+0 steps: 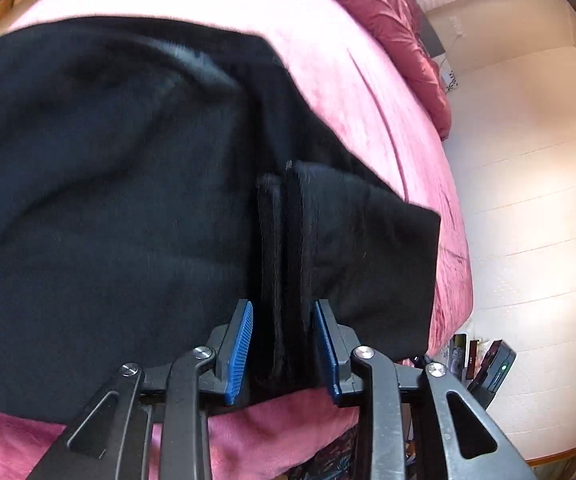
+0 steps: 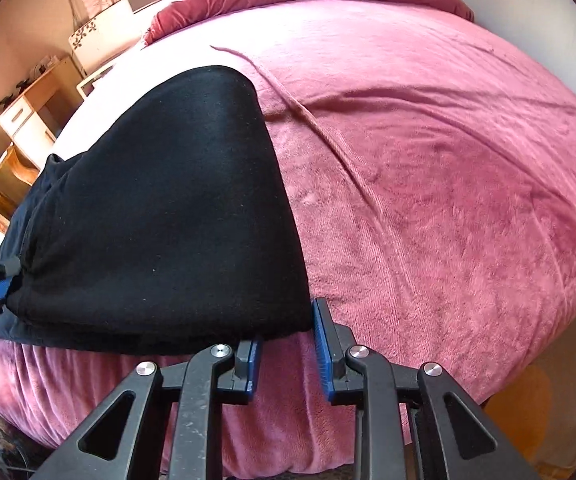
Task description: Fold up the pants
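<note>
Left gripper jaws clamp the pants; right gripper jaws stand apart, empty. An uneven pull could skew the fold over the bed edge.

No text, label, brand or number can be read in either view. To the lower right of the left gripper, some small upright packages carry printing too blurred to make out. A dark device beside them shows only a green light.
</note>
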The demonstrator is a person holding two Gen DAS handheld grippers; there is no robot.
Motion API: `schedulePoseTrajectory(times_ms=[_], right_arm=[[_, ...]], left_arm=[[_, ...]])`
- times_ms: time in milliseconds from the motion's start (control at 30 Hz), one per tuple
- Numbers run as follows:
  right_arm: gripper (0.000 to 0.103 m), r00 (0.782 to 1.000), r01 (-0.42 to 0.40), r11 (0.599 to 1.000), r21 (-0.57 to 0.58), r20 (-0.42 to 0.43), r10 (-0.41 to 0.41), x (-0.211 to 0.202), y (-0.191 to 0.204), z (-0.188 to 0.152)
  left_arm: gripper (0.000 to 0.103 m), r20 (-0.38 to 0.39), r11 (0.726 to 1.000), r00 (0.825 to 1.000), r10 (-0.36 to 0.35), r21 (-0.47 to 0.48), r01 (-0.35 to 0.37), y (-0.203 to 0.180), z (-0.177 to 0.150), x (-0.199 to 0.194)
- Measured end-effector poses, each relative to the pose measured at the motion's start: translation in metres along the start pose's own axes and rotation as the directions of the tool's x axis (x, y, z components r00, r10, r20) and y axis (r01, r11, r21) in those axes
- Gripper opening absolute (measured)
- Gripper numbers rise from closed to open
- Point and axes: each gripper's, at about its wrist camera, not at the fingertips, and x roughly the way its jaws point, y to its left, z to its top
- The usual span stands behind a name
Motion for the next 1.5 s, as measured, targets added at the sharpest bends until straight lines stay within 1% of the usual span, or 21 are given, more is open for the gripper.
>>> schedulePoseTrajectory(times_ms=[133,233,300,433,467,500,567,667,733,800,867,1000,1033,1067,1100,1133,1233,1300,1367,1433,1500], right_arm=[[0.026,1.000,0.004,1.000,0.006,0.001,-0.004,0.000,-0.002,-0.001],[0.027,1.000,0.007,1.000,0.006,0.002,-0.007,-0.002,-0.002,-0.003],[0.029,1.000,0.005,1.000,0.012,0.000,-0.005,-0.002,-0.003,-0.003],[0.031,1.000,-0.002,1.000,0.027,-0.001,0.002,-0.003,-0.005,-0.005],[0.031,1.000,-0.003,1.000,0.028,-0.001,0.003,-0.003,-0.005,-0.005],[0.031,1.000,-0.003,1.000,0.030,-0.001,0.003,-0.002,-0.005,-0.006],[0.031,1.000,-0.007,0.999,0.033,-0.002,0.007,0.004,-0.009,-0.007],[0.031,1.000,-0.012,0.999,0.039,-0.005,0.013,0.004,-0.011,-0.008],[0.031,1.000,-0.015,0.999,0.038,-0.007,0.016,0.006,-0.014,-0.008],[0.031,1.000,-0.014,0.999,0.038,-0.014,0.015,0.009,-0.016,-0.009],[0.032,1.000,-0.011,0.999,0.032,-0.015,0.011,0.010,-0.017,-0.008],[0.035,0.998,-0.026,1.000,0.008,-0.057,0.027,0.009,-0.019,-0.008],[0.039,0.997,-0.038,0.999,0.000,-0.074,0.038,0.007,-0.020,-0.009],[0.045,0.994,-0.061,0.998,-0.008,-0.094,0.060,0.004,-0.023,-0.009],[0.047,0.992,-0.076,0.997,-0.019,-0.106,0.074,0.000,-0.025,-0.011],[0.047,0.992,-0.076,0.996,-0.041,-0.108,0.071,-0.007,-0.027,-0.012],[0.047,0.995,-0.071,0.994,-0.085,-0.082,0.064,-0.028,-0.031,-0.007],[0.047,0.997,-0.076,0.992,-0.102,-0.039,0.072,-0.040,-0.026,0.006],[0.047,0.994,-0.108,0.986,-0.125,0.006,0.110,-0.045,-0.011,0.024],[0.047,0.986,-0.157,0.976,-0.148,0.030,0.163,-0.042,0.008,0.044],[0.047,0.980,-0.185,0.967,-0.176,0.044,0.195,-0.034,0.030,0.066]], left_arm=[[0.035,0.026,0.997,0.998,-0.050,-0.062,0.052,0.010,0.024,-0.008],[0.035,0.034,0.994,0.997,-0.068,-0.087,0.071,0.013,0.043,-0.005],[0.036,0.015,0.993,0.999,-0.052,-0.103,0.053,0.012,0.050,0.001],[0.036,-0.052,0.993,0.999,0.015,-0.115,-0.021,0.008,0.062,0.026],[0.033,-0.058,0.993,0.998,0.032,-0.113,-0.038,0.007,0.063,0.030],[0.025,-0.047,0.994,0.998,0.036,-0.103,-0.040,0.004,0.065,0.033],[0.012,0.001,0.999,0.999,0.036,-0.035,-0.036,-0.013,0.064,0.036],[0.010,0.076,0.998,0.997,0.027,0.047,-0.031,-0.030,0.058,0.019],[0.010,0.105,0.993,0.992,0.068,0.085,-0.077,-0.034,0.052,0.017],[0.010,0.101,0.980,0.983,0.156,0.109,-0.167,-0.033,0.047,0.024],[0.010,0.080,0.959,0.968,0.238,0.141,-0.247,-0.030,0.046,0.041],[0.011,0.097,0.927,0.946,0.308,0.191,-0.322,-0.038,0.043,0.052],[0.013,0.101,0.921,0.942,0.319,0.201,-0.333,-0.046,0.041,0.055],[0.018,0.107,0.917,0.938,0.328,0.202,-0.344,-0.048,0.041,0.053],[0.026,0.115,0.914,0.934,0.337,0.200,-0.354,-0.050,0.040,0.049],[0.027,0.128,0.910,0.931,0.343,0.198,-0.363,-0.051,0.039,0.044],[0.027,0.194,0.905,0.917,0.348,0.186,-0.383,-0.053,0.031,0.022],[0.027,0.236,0.918,0.926,0.293,0.201,-0.342,-0.053,0.021,0.003],[0.027,0.252,0.921,0.936,0.247,0.238,-0.307,-0.060,0.007,-0.004],[0.027,0.245,0.916,0.946,0.211,0.288,-0.279,-0.066,-0.009,-0.003],[0.027,0.215,0.901,0.954,0.210,0.335,-0.274,-0.070,-0.020,0.006]])
